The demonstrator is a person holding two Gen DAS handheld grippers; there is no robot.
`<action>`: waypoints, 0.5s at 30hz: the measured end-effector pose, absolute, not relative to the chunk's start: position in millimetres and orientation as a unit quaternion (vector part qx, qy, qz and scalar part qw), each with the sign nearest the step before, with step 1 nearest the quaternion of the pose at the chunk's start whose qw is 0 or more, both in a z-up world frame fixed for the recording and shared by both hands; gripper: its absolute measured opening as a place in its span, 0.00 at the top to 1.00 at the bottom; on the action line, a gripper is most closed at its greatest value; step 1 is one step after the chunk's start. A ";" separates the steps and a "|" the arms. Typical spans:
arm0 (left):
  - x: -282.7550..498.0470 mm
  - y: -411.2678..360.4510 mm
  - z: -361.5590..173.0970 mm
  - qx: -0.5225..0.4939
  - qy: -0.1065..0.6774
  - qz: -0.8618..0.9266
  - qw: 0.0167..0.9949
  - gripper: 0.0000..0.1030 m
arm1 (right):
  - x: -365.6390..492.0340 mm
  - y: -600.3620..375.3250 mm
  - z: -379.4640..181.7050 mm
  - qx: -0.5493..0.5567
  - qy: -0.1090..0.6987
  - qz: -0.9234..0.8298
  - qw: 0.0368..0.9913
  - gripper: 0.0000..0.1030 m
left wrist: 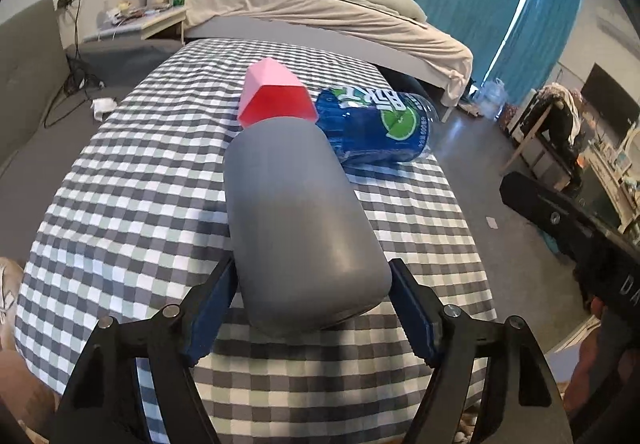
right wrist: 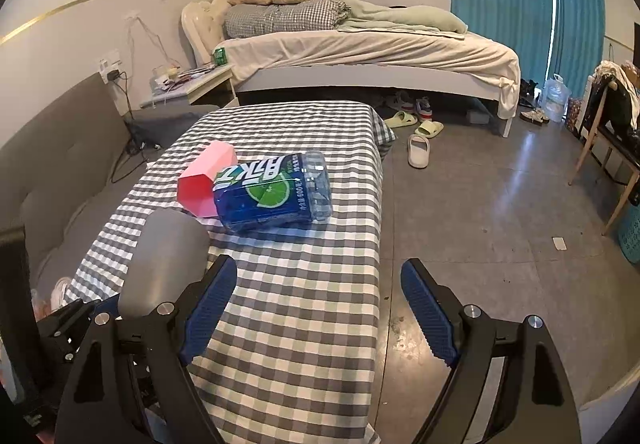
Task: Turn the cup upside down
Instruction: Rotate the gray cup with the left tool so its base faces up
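Observation:
A grey cup (left wrist: 296, 219) lies on its side, pointing away from me, with my left gripper (left wrist: 312, 308) closed around its near end, a blue pad against each side. It also shows in the right wrist view (right wrist: 164, 256) at lower left, with the left gripper (right wrist: 76, 328) behind it. A pink faceted cup (left wrist: 276, 95) lies on its side beyond the grey one, its red inside showing in the right wrist view (right wrist: 200, 183). My right gripper (right wrist: 320, 308) is open and empty above the table's right edge.
The table has a grey-checked cloth (right wrist: 304, 284). A blue drink-bottle pack (right wrist: 272, 191) lies next to the pink cup; it also shows in the left wrist view (left wrist: 376, 123). A grey sofa (right wrist: 48, 171) is left, a bed (right wrist: 360, 55) behind, bare floor (right wrist: 500, 211) with slippers right.

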State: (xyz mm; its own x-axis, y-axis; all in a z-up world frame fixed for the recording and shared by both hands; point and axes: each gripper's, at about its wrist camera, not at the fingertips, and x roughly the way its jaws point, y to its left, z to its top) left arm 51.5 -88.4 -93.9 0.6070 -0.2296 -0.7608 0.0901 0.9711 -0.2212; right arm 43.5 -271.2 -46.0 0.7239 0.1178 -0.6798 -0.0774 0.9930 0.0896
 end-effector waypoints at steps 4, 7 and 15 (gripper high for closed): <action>48.3 -77.9 -74.6 -0.075 0.420 -0.087 0.900 0.25 | 41.6 -266.3 -44.1 0.016 0.363 0.052 0.930 0.18; 46.4 -72.4 -61.3 -0.072 0.411 -0.084 0.905 0.25 | 41.3 -265.6 -44.4 0.019 0.364 0.051 0.930 0.18; 65.1 -59.5 -48.2 -0.057 0.411 -0.059 0.908 0.26 | 40.8 -254.8 -43.5 0.008 0.359 0.058 0.932 0.18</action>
